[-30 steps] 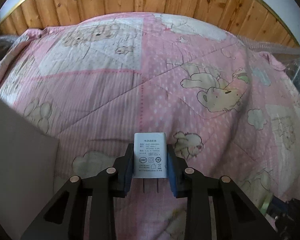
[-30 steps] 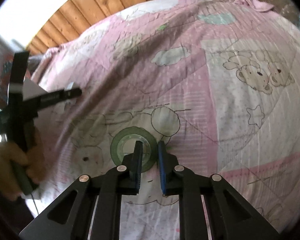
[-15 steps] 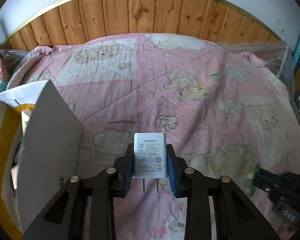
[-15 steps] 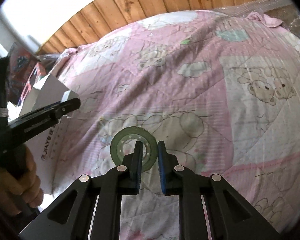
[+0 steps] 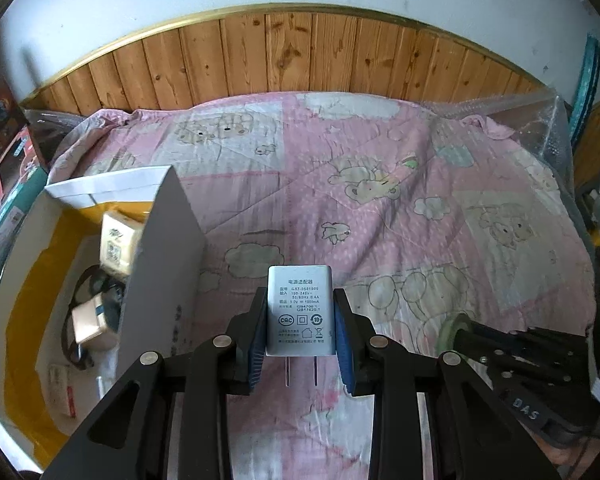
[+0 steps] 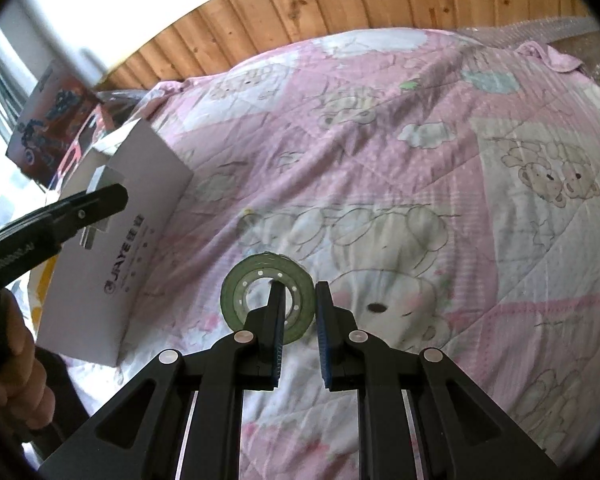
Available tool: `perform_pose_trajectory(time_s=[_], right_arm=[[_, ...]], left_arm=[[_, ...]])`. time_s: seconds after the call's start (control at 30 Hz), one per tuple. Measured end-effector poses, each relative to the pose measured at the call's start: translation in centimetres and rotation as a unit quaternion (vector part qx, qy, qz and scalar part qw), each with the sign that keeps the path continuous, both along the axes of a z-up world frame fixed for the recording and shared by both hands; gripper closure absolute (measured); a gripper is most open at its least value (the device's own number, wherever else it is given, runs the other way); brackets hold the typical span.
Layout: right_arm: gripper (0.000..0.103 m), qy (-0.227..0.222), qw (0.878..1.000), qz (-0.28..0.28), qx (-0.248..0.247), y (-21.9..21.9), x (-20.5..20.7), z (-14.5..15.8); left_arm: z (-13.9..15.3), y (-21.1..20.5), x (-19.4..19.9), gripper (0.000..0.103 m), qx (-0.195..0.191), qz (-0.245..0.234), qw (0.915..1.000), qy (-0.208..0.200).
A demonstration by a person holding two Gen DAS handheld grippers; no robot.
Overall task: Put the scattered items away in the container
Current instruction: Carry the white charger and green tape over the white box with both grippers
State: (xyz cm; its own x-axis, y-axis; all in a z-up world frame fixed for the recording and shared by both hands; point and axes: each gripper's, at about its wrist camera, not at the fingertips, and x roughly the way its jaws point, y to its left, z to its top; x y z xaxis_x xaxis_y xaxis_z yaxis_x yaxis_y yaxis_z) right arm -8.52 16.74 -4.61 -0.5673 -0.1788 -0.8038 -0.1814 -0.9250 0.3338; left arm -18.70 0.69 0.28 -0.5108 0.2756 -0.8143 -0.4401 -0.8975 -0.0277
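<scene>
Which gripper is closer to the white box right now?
Left. The left gripper, holding the charger, sits just beside the white box; the right gripper grips the tape roll, farther away.

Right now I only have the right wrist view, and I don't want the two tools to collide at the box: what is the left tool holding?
Observer: The left tool is shut on a grey power adapter, with its prongs pointing back toward the camera.
Operator: I have the tape roll in my right tool. Is anything inside the box?
Observer: Yes. The white box has a yellow lining and holds a tissue pack, what look like dark glasses and a few small items.
Operator: Is the adapter over the opening?
Observer: It doesn't seem so. In the left view it sits right of the box's near wall, above the pink quilt.
</scene>
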Motion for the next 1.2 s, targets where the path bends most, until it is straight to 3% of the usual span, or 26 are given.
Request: perform_pose_trajectory(time_s=[0.67,1.2], right_arm=[[0.088,0.001,1.0,0.031,0.003,-5.9,3.4,0.6],[0.088,0.03,0.997,0.073,-0.009,-11.6,5.5,3.8]], left_arm=[[3.2,-6.8,5.9,0.072,0.032,0.009,0.9994,0.003],[4.7,-12.1,9.9,0.072,0.064,0.008,0.9979,0.002]])
